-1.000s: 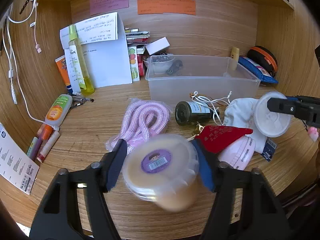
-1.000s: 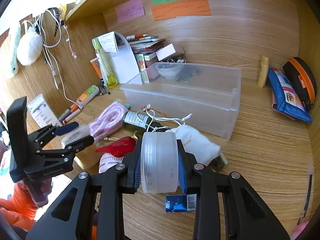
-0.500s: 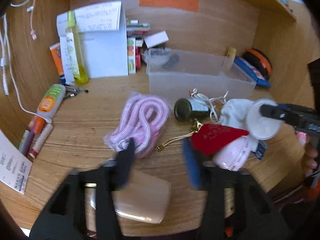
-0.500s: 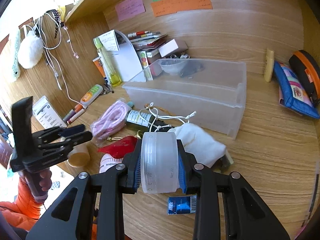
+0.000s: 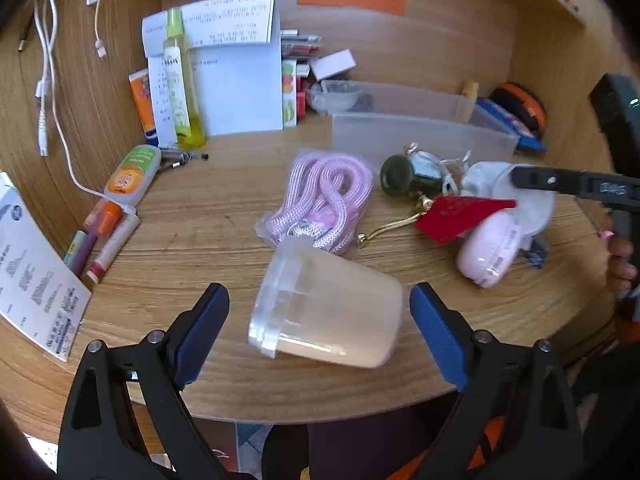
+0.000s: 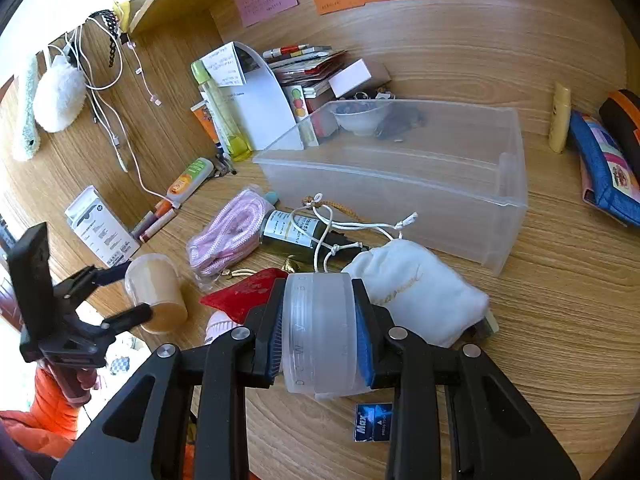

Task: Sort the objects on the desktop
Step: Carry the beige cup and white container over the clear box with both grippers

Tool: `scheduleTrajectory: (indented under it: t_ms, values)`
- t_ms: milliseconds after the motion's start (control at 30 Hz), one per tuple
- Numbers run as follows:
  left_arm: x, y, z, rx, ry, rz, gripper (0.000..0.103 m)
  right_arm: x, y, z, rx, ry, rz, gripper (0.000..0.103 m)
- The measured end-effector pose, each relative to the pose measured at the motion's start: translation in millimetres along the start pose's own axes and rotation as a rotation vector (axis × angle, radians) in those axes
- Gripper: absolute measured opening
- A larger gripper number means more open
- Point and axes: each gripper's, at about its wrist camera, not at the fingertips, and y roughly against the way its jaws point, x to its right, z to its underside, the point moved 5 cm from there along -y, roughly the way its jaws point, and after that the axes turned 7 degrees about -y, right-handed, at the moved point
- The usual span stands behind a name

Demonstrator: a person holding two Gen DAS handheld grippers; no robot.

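Observation:
A translucent tan cup [image 5: 328, 308] lies on its side on the desk near the front edge, between the blue pads of my open left gripper [image 5: 319, 328], which touch nothing. It also shows in the right wrist view [image 6: 156, 292]. My right gripper [image 6: 318, 336] is shut on a frosted round lid [image 6: 318, 328] held on edge above the desk; it also shows in the left wrist view [image 5: 532, 200]. Under it lie a white pouch [image 6: 416, 300], a red tag [image 6: 244, 292] and a pink case [image 5: 490, 252].
A clear plastic bin [image 6: 400, 184] stands behind, holding a white bowl [image 6: 360, 118]. A bagged pink rope [image 5: 324, 200] and a dark bottle [image 6: 300, 232] lie mid-desk. Pens, a tube and a white box [image 5: 32, 280] are at the left, a blue pouch [image 6: 604, 168] at the right.
My left gripper has opened and let go of the tan cup, which now lies on its side on the desk. My right gripper still holds the lid, almost unmoved.

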Motion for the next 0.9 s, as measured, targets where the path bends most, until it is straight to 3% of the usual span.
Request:
scheduleTrajectory:
  t_ms: [100, 167, 267, 400, 700, 900]
  values:
    - [6, -21, 1, -0.034, -0.002, 0.014, 0.092, -1, -1, 1, -0.005, 0.007, 0.011, 0.027]
    - [5, -32, 2, -0.053, 0.004, 0.003, 0.079, -1, -1, 4, -0.013, 0.018, 0.023, 0.027]
    - [0, -40, 0, -0.053, 0.033, -0.003, 0.072, -1, -4, 8, -0.024, 0.031, 0.034, 0.027]
    - [-2, -33, -5, -0.009, 0.026, -0.089, 0.067, -4, -5, 11, -0.026, 0.058, 0.054, 0.027]
    - [-6, -15, -29, 0.051, 0.062, -0.092, 0.066, -20, 28, -14, 0.064, 0.076, 0.033, 0.027]
    - [-5, -3, -64, 0.105, 0.068, -0.08, 0.066, -18, 41, -39, 0.101, 0.069, 0.055, 0.027]
